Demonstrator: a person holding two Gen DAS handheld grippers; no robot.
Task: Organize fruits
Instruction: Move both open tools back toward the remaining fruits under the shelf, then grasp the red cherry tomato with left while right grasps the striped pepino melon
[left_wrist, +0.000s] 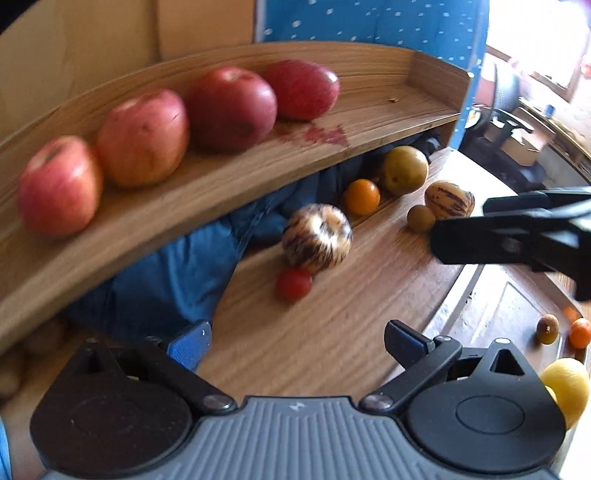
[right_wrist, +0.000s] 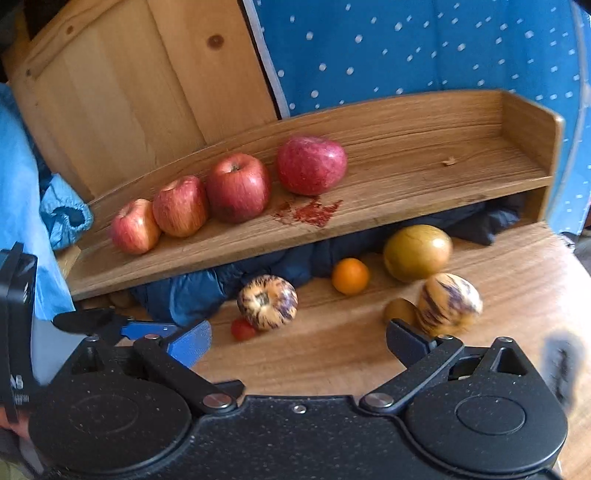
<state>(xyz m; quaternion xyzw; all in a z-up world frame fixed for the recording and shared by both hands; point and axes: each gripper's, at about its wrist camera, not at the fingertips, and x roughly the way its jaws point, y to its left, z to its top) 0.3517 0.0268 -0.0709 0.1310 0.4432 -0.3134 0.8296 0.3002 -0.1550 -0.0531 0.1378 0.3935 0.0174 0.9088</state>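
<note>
Several red apples (left_wrist: 229, 107) (right_wrist: 236, 186) stand in a row on the left half of a raised wooden shelf (left_wrist: 388, 107) (right_wrist: 424, 177). On the table below lie a striped round fruit (left_wrist: 317, 236) (right_wrist: 266, 301), a cherry tomato (left_wrist: 293, 283) (right_wrist: 242, 329), an orange (left_wrist: 362, 196) (right_wrist: 350, 276), a green-yellow round fruit (left_wrist: 405, 170) (right_wrist: 417, 252), a second striped fruit (left_wrist: 448, 198) (right_wrist: 448, 302) and a small brown fruit (left_wrist: 421, 218) (right_wrist: 399, 311). My left gripper (left_wrist: 297, 341) is open and holds nothing, short of the tomato. My right gripper (right_wrist: 299, 339) (left_wrist: 461, 229) is open too, close to the second striped fruit.
A blue jacket (left_wrist: 177, 273) is stuffed under the shelf. A red stain (right_wrist: 314, 214) marks the shelf board. Past the table's right edge lie a lemon (left_wrist: 567, 384), a small orange (left_wrist: 580, 332) and a brown fruit (left_wrist: 547, 328). Dotted blue cloth (right_wrist: 406, 48) hangs behind.
</note>
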